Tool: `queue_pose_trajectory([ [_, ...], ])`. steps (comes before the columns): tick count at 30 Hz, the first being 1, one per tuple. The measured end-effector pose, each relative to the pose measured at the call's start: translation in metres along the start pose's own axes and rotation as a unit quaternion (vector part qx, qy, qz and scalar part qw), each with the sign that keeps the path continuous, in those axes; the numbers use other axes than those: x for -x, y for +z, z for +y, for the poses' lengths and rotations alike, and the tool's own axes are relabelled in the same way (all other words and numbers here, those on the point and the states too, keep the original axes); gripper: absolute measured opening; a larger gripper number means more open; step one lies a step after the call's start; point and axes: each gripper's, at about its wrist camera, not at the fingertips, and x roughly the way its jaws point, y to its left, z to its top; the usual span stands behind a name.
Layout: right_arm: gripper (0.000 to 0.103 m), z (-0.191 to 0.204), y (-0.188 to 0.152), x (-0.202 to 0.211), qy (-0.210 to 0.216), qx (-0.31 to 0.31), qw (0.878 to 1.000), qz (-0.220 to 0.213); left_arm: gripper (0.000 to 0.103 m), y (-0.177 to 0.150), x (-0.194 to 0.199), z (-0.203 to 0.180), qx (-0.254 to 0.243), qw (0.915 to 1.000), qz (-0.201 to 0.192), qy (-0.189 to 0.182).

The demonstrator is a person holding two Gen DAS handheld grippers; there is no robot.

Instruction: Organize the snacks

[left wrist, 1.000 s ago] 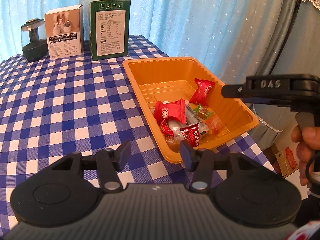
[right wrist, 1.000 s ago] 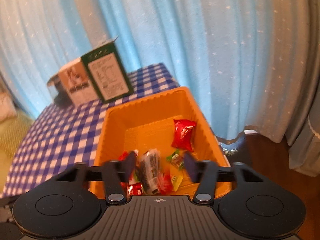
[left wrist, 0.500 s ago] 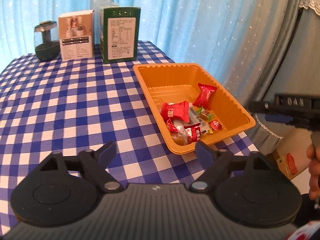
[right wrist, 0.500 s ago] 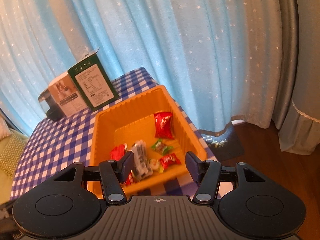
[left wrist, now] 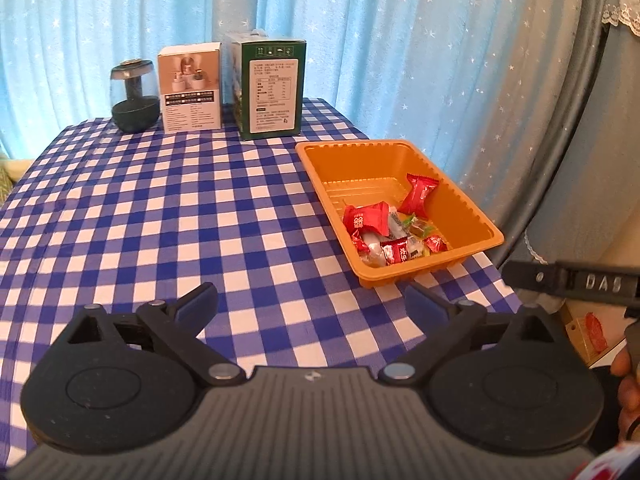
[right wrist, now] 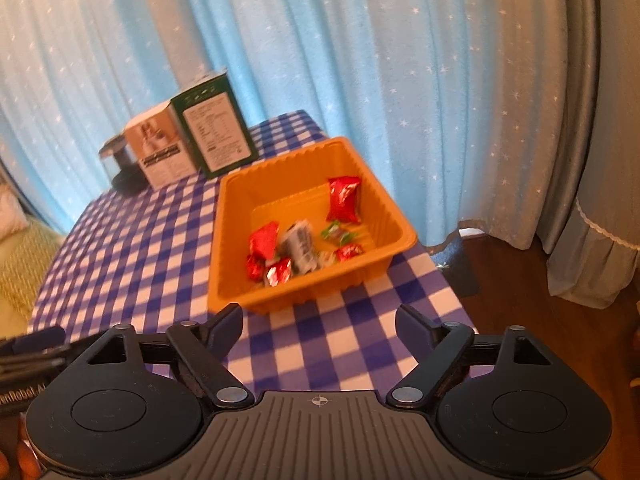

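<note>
Left wrist view: the left gripper (left wrist: 311,304) hovers above the blue-and-white checked tablecloth (left wrist: 160,208), jaws spread wide and empty. The orange ribbed plastic tray (left wrist: 460,204) sits at two o'clock, holding the red, green and silver wrapped snacks (left wrist: 390,232) heaped at its near end. A white carton (left wrist: 189,88), green carton (left wrist: 269,86) and dark glass jar (left wrist: 133,98) stand at eleven to twelve o'clock.

Right wrist view: the right gripper (right wrist: 319,326), jaws likewise spread and empty, faces the tray (right wrist: 230,240) at twelve o'clock. No snack appears outside it. Judgement: sorting looks complete; withdraw both tools level, clear of the tray's rim.
</note>
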Motion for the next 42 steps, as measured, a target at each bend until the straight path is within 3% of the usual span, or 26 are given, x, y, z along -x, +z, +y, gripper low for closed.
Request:
queue_pose_trajectory([
  [13,0.088,0.020,-0.028,0.042,-0.005,0.027,1.000,0.005,0.100,-0.017,0.047,0.004,0.018,0.9994,0.000,0.029],
  [42,0.088,0.062,-0.069,0.105,0.011,0.076,0.997,-0.009,0.103,-0.059,0.121,0.016,0.035,0.9983,-0.009,0.045],
])
